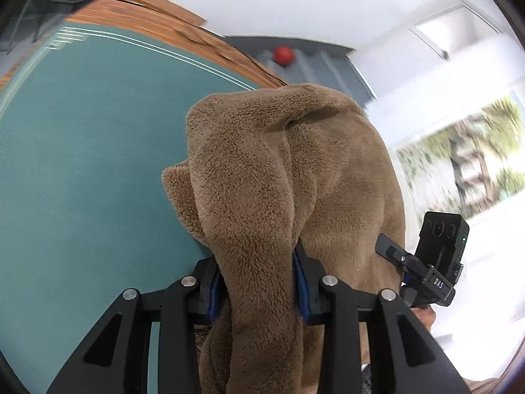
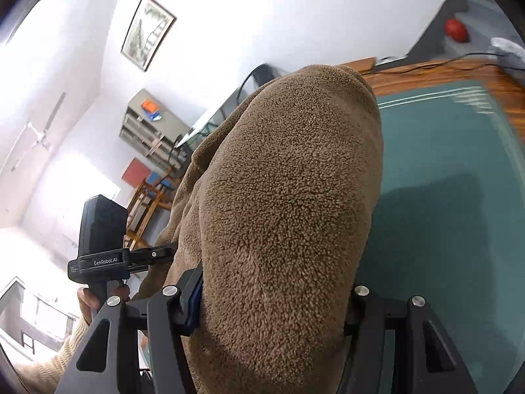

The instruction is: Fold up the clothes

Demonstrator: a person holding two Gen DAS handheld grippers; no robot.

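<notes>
Brown fuzzy cloth (image 1: 279, 177) held up in the air over the green mat (image 1: 82, 164), pinched from both sides. Left gripper (image 1: 259, 282) clamped on a thick bunch of the cloth, blue pads squeezing it. Right gripper (image 2: 272, 302) clamped on another part of the same cloth, which bulges out wide between its jaws. Cloth not flat, not folded neat; hanging in soft lumps between the two grips, high above the mat.

To do this part well: keep both grips tight, pull the two held spots gently apart so the cloth hangs straight, then lower it slowly so the loose far end touches the mat before the rest. Lay it down smooth, no bumps. Hard to tell from here if corners are held or just a bunch of the middle.

Lots of open green mat on the far side, with white lines (image 1: 157, 49) near its far edge. Wooden table edge (image 1: 183, 39) just past that, so keep the cloth on the green. Red ball (image 1: 283, 55) far back, well apart, out of the way.
</notes>
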